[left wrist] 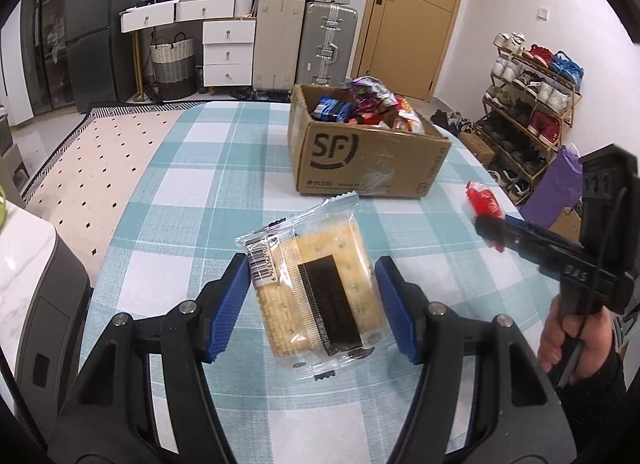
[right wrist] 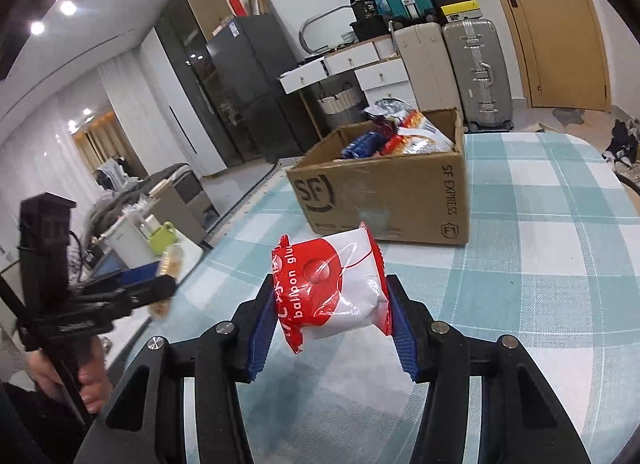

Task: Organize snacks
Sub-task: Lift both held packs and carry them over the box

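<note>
Cracker packet: clear glossy plastic film, crinkled, with serrated end seals; the crackers inside looked dry, matt and pitted. Red-and-white snack pouch: shiny plastic film, creased and reflecting the room lights. Cardboard box: matt brown corrugated card, a strip of glossy clear tape across its front. Tablecloth: checked woven cloth with a fine ribbed texture, matt. Left gripper: matt black plastic arms with bright metal pins; its pads were blue and ridged, rubbery-looking. Right gripper: the same finish. Silver suitcase: ribbed, metallic sheen.
</note>
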The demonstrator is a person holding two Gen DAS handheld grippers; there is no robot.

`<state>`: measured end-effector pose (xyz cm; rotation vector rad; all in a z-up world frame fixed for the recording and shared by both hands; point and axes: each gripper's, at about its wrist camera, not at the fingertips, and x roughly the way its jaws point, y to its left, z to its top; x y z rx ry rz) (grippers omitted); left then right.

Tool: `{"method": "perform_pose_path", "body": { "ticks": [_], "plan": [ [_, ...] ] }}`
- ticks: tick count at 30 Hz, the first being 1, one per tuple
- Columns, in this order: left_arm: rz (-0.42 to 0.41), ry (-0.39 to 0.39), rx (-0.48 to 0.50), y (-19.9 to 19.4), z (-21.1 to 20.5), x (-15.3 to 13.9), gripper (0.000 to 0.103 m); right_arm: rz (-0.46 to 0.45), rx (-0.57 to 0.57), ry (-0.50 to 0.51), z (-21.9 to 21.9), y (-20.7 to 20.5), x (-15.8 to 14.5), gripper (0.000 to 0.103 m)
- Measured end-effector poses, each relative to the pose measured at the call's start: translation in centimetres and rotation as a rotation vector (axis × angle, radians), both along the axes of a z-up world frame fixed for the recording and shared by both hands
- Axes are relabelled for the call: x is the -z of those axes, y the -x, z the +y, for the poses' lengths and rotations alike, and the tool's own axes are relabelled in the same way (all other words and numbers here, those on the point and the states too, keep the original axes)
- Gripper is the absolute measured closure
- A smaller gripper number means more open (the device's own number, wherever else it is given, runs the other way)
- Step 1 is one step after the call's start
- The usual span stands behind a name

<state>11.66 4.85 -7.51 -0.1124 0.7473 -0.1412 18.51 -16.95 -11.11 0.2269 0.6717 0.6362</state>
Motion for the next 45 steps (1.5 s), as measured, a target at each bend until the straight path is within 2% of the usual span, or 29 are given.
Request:
{"method": "perform_pose_path", "body": {
  "ticks": [8,13,22,29,35,40,43,45],
  "plan": [
    [-0.045,0.027,0.034,0.6,-1.0,-2.5,0.041,-0.072,-0.030,-0.053,-0.3,3.7,-4.5,0.051],
    [-0.064,0.042,0.048,0.9,-1.0,-4.1,0.041,-0.095,-0.033,-0.127,-1.1,5.5,-6.7,0.051],
    [-0.074,0.063,0.057,0.7,-0.7,-5.7,0.041,-0.103,-0.027,-0.159,-2.1,6.1,-7.7,0.051],
    [-0.051,0.060,0.074,-1.3,-0.8,-5.8,0.041,-0.086,-0.018,-0.152,-2.7,4.7,-7.1,0.051],
    [-0.017,0.086,0.072,-4.7,0.0,-6.4,0.041,-0.104,-0.040,-0.148,-2.6,2.3,-9.2,0.051],
    [-0.051,0.047,0.076,-7.7,0.2,-9.2,0.041,-0.126,-0.060,-0.120,-1.8,-1.1,-12.1,0.051],
    [-0.043,0.053,0.090,-9.7,0.3,-10.9,0.041,-0.099,-0.074,-0.160,-1.7,-3.8,-13.7,0.051],
    [-0.058,0.029,0.088,-10.9,0.1,-12.4,0.041,-0.103,-0.077,-0.161,-1.6,-5.5,-14.9,0.051]
  ]
}}
